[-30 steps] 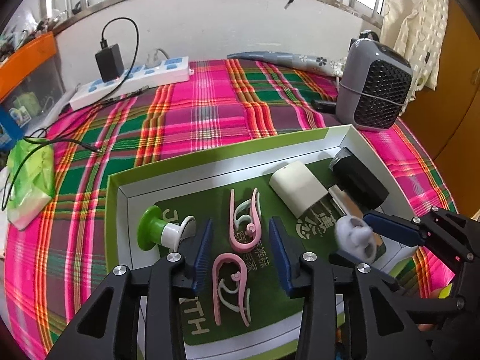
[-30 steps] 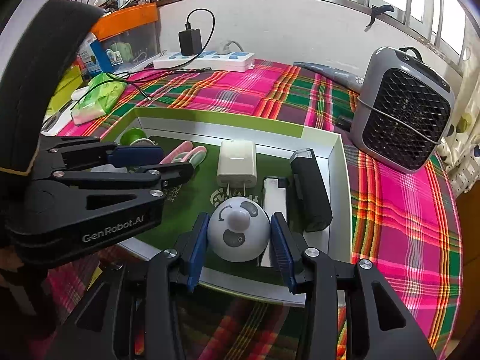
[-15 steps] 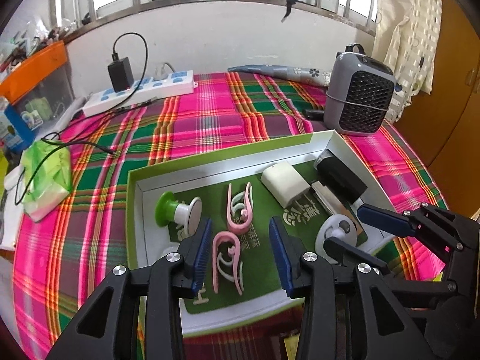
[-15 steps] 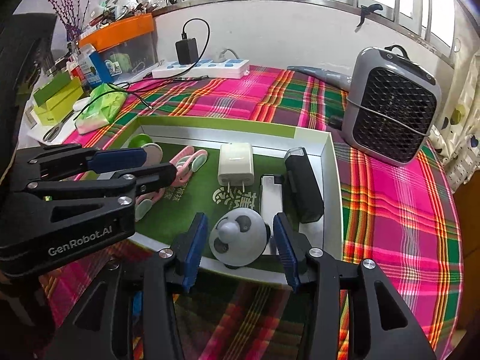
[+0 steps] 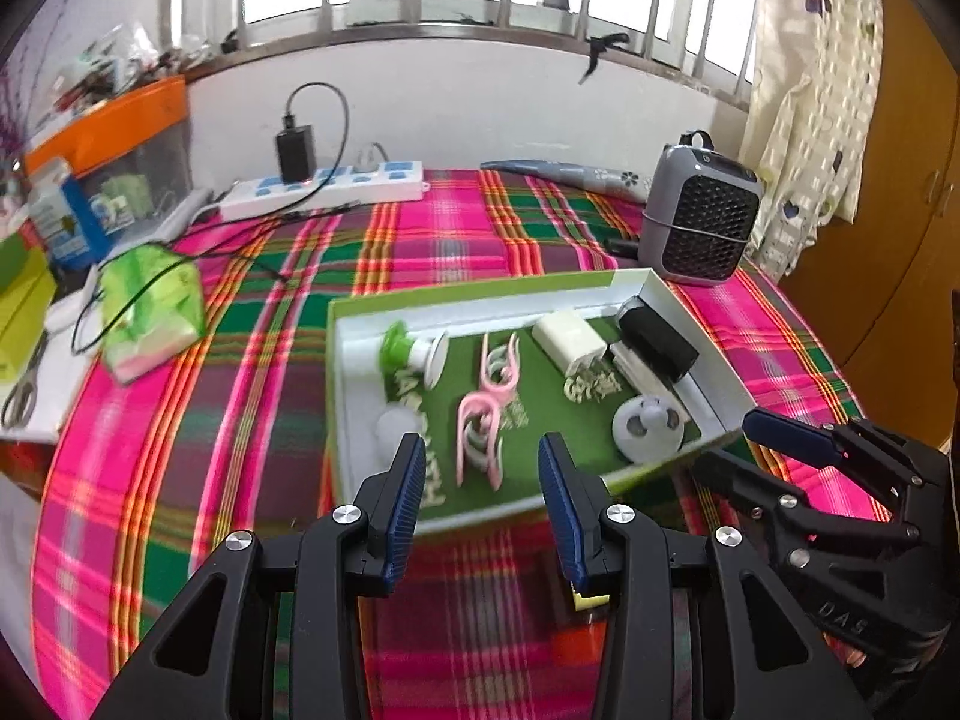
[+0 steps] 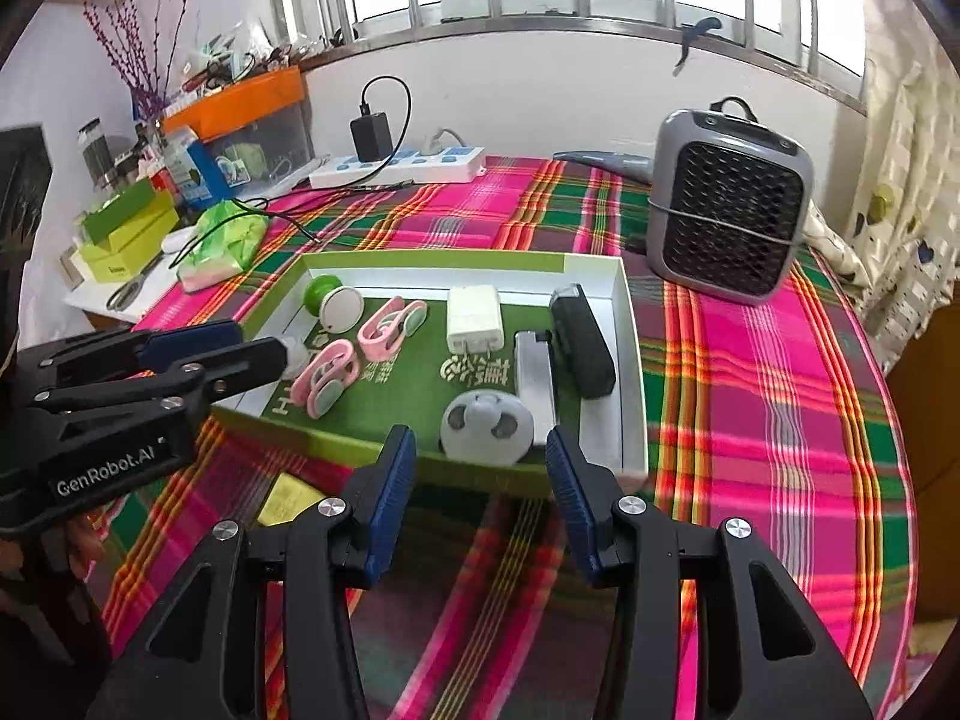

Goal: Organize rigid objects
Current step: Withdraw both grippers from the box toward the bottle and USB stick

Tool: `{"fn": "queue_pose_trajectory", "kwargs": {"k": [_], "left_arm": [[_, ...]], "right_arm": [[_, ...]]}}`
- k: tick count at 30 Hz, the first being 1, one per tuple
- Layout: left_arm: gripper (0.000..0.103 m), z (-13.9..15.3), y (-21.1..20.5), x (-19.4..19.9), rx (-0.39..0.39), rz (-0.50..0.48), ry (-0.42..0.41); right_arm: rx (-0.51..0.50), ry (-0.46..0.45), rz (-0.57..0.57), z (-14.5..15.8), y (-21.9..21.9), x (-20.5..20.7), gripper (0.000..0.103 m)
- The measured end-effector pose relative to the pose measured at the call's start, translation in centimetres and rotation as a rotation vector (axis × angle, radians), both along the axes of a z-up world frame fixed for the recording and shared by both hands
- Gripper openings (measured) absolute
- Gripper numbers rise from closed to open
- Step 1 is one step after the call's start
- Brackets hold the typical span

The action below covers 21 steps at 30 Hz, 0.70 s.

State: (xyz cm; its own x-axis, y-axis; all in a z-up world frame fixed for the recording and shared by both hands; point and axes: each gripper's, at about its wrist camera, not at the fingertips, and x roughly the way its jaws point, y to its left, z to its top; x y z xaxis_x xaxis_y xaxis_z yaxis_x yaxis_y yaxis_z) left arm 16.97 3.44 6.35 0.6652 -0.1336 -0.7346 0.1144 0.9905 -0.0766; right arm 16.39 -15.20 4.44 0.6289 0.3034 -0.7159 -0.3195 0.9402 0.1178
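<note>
A shallow tray [image 6: 631, 354] with white walls and a green floor lies on the plaid cloth. In it are a green and white suction hook [image 6: 333, 303], two pink clips [image 6: 360, 354], a white charger plug [image 6: 474, 321], a silver lighter [image 6: 534, 378], a black block [image 6: 585, 339] and a round grey-white panda piece [image 6: 486, 429]. My right gripper [image 6: 480, 450] hangs open just short of the tray's near rim, with the panda piece beyond its tips and untouched. My left gripper [image 5: 480, 462] is open and empty over the near edge of the tray [image 5: 480, 297], in front of the pink clips [image 5: 483, 420].
A grey heater [image 6: 726, 210] stands behind the tray at the right. A power strip [image 6: 396, 165] with a black adapter lies along the back wall. A green tissue pack [image 6: 225, 240], scissors [image 6: 129, 291] and boxes sit at the left. A yellow card [image 6: 288, 498] lies on the cloth below the left gripper.
Both grippers have drawn back and risen from the tray. The right gripper's pads came off the panda piece, which now rests in the tray's near right corner.
</note>
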Motion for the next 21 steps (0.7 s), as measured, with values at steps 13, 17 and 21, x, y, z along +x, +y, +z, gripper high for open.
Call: {"fn": "queue_pose_trajectory", "kwargs": {"k": [13,17,21], "left_arm": [[0.039,-2.4,3.8,-5.4,-0.075,0.070,0.038],[0.040,-3.6,4.4,-6.3,-0.086,0.074,0.073],[0.041,-4.2,4.7,-7.1,-0.097,0.068,0.087]], "right_arm": [[0.050,0.022,0.088,-0.9,1.8,-4.5,0.047],[0.061,0.036,0.114,-1.4,2.7,-5.5,0.047],[0.039,0.050,0.129,-2.1,3.9,-5.8,0.047]]}}
